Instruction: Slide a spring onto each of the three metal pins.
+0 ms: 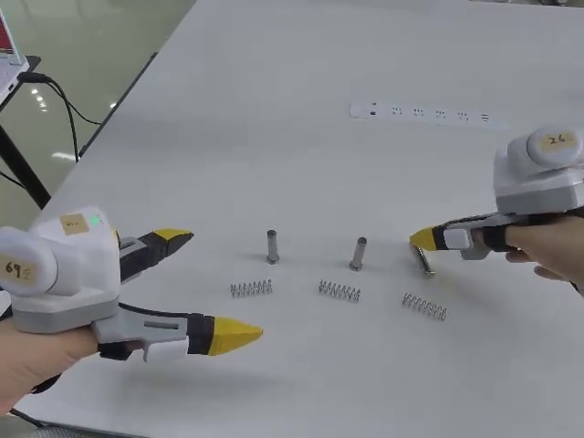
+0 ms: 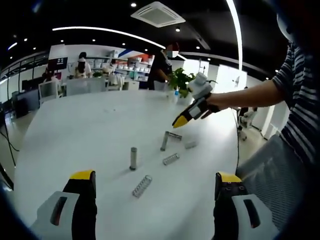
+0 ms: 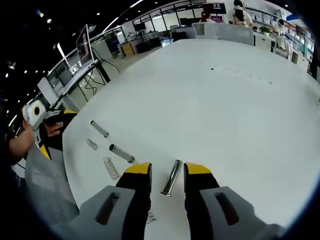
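Two metal pins (image 1: 272, 246) (image 1: 359, 254) stand upright on the white table (image 1: 301, 137). The third pin (image 1: 422, 262) lies tilted at the right. In the right gripper view this pin (image 3: 171, 177) sits between my right gripper's (image 3: 168, 172) yellow fingertips, with a gap on each side. The same gripper (image 1: 422, 240) hovers just over it in the head view. Three springs (image 1: 251, 288) (image 1: 339, 291) (image 1: 424, 307) lie in a row in front of the pins. My left gripper (image 1: 210, 287) is wide open at the near left, holding nothing, with the nearest spring (image 2: 142, 185) ahead of it.
A white power strip (image 1: 420, 113) lies flat at the far right of the table. The table's left edge (image 1: 119, 105) runs diagonally, with cables and a stand beyond it. People stand at desks far behind in the left gripper view.
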{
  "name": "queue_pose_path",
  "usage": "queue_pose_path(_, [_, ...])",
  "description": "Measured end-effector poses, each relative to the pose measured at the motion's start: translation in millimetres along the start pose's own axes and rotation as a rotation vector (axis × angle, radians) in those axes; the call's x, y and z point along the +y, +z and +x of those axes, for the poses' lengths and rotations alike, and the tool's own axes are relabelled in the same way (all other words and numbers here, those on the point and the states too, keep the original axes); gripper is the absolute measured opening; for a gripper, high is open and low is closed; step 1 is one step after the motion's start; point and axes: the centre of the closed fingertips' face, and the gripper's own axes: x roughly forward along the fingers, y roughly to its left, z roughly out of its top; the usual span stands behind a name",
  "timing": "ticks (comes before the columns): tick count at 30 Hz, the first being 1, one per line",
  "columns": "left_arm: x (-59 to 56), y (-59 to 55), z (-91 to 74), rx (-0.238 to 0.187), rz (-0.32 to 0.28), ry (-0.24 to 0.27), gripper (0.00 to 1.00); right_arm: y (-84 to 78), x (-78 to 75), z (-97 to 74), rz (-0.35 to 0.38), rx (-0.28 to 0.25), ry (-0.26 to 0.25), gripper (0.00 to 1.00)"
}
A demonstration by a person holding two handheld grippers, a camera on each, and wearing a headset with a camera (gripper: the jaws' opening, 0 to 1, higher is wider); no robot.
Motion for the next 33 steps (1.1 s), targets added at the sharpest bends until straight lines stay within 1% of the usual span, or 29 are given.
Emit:
queue_pose_path(6, [1.6, 4.4, 1.7, -0.002, 0.009, -0.003, 0.97, -3.2, -7.8, 12.5, 0.02, 0.035, -0.033, 0.22])
queue_pose_path(11, [3.8, 8.4, 2.5, -0.005, 0.017, -0.001, 0.97, -11.8, -11.4, 18.9, 0.029, 0.073, -0.058, 0.19])
queue_pose_path(14, [5.7, 9.5, 2.4, -0.007, 0.016, 0.002, 0.96, -14.4, -11.6, 20.6, 0.039, 0.079, -0.058, 0.18])
queue_pose_path(17, [6.6, 9.2, 2.8, -0.005, 0.017, 0.004, 0.96, -14.8, -10.0, 22.1, 0.061, 0.072, -0.056, 0.18])
queue_pose_path(20, [6.7, 9.0, 3.4, -0.003, 0.017, 0.003, 0.96, -17.3, -11.4, 23.7, 0.044, 0.078, -0.074, 0.16])
queue_pose_path(22, [7.0, 9.5, 3.7, -0.005, 0.017, 0.003, 0.96, -17.5, -12.3, 26.5, 0.045, 0.078, -0.082, 0.14])
queue_pose_path(26, [7.5, 10.0, 4.4, -0.005, 0.016, 0.004, 0.96, -19.6, -15.6, 28.5, 0.024, 0.09, -0.111, 0.07])
queue_pose_path(27, [7.3, 10.2, 4.5, -0.006, 0.015, 0.003, 0.96, -18.5, -15.0, 30.6, 0.027, 0.085, -0.105, 0.07])
queue_pose_path(28, [7.2, 10.3, 4.5, -0.006, 0.015, 0.003, 0.96, -18.0, -13.1, 33.1, 0.059, 0.082, -0.094, 0.07])
queue_pose_path(29, [7.1, 10.2, 4.5, -0.006, 0.014, 0.003, 0.96, -17.7, -13.2, 33.5, 0.068, 0.081, -0.092, 0.06])
queue_pose_path(33, [6.8, 9.8, 3.6, -0.005, 0.012, 0.003, 0.96, -17.0, -13.4, 32.2, 0.068, 0.074, -0.099, 0.05])
